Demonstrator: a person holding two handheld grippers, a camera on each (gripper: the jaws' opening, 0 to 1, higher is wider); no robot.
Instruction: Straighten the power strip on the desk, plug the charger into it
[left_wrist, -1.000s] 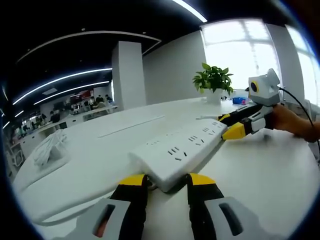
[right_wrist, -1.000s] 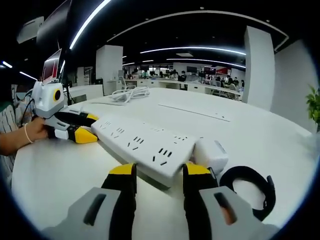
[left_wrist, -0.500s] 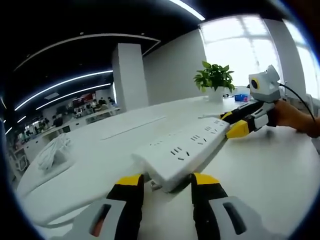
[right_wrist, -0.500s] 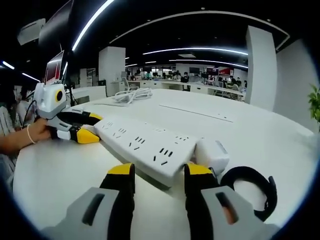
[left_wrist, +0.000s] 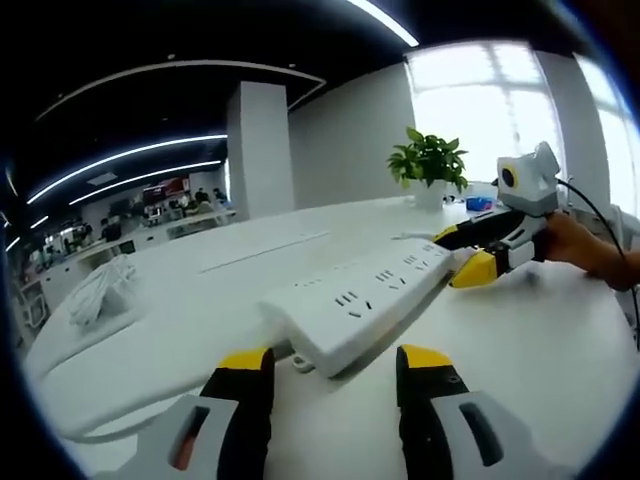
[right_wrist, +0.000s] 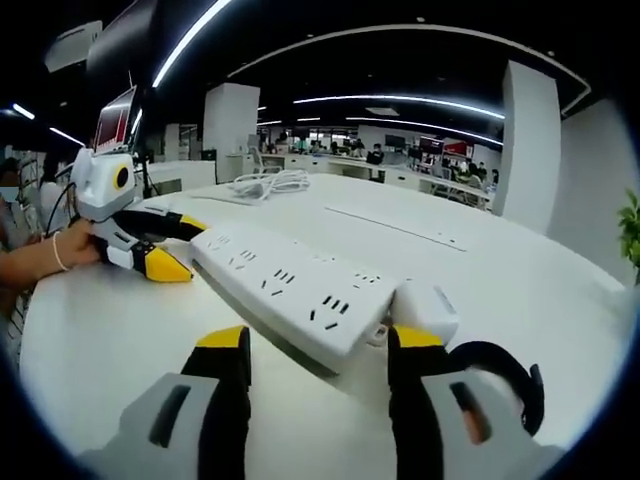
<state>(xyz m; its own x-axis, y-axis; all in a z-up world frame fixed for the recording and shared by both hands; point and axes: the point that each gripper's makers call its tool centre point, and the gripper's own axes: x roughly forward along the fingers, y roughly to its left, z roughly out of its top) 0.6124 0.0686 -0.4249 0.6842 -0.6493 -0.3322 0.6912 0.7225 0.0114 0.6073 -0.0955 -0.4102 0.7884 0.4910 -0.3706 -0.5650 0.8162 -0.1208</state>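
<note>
My left tool (left_wrist: 332, 368) and right tool (right_wrist: 318, 358) both gape at opposite ends of the power strip (left_wrist: 362, 303), lying lengthwise between them mid-tabletop (left_wrist: 520, 330); the charger (right_wrist: 424, 308) sits beside my right.

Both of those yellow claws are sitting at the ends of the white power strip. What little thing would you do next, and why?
Probably reach the right gripper toward the white charger and close on it. The power strip lies flat on the desk, both grippers look open and off it, and the charger sits loose beside the strip's near end, not in any socket. The left gripper could steady the far end.
</note>
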